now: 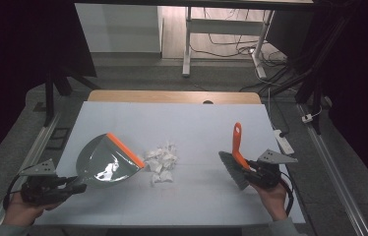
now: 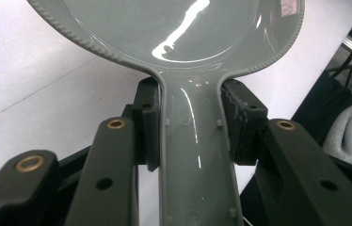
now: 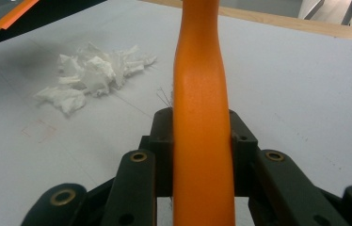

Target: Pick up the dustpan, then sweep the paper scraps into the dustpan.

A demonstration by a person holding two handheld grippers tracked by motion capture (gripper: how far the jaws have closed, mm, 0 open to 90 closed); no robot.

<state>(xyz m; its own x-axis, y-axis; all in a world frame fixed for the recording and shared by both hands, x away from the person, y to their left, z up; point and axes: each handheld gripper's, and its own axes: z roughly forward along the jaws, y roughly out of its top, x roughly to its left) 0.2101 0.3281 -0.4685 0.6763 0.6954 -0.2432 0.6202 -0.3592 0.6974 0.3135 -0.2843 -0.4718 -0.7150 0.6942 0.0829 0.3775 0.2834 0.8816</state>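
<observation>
The left gripper [image 1: 76,187], at the desk's [image 1: 197,123] near left corner, is clamped on the grey handle of a dustpan [image 1: 104,162]. In the left gripper view both pads press the sides of that handle [image 2: 193,155], just below where it widens into the pan. The pan lies left of the paper scraps [image 1: 161,162], its orange lip [image 1: 125,150] turned toward them and just beside the nearest pieces.

The scraps, white and crumpled, sit in a loose heap near the middle of the desk, between pan and brush. In the right gripper view they lie up and left of the orange handle [image 3: 201,117].

The brush [image 1: 236,162] stands well to the right of the scraps, its orange handle pointing up and away from the person, its grey bristles [image 1: 232,169] facing the heap. The right gripper [image 1: 252,169] is clenched on that handle close to the bristles, one pad on each side of it.
</observation>
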